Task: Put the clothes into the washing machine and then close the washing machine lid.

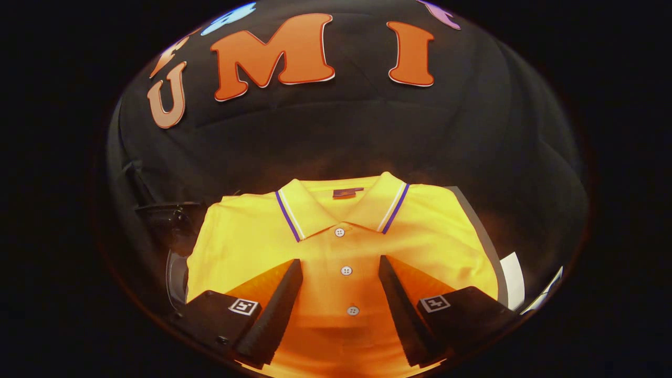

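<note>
A folded yellow polo shirt point(341, 247) with a purple-and-white striped collar and a row of white buttons lies flat just under and ahead of me. My gripper point(340, 263) is open, its two fingers spread wide over the shirt's chest, the button placket running between them. Nothing is held. The shirt rests on a dark grey surface point(475, 215) whose edge shows past its right shoulder.
A dark object with a curved clear rim point(176, 247) sits beside the shirt's left sleeve. White edges point(513, 281) show beyond the shirt's right side. The booth's black cloth wall rises close behind the shirt.
</note>
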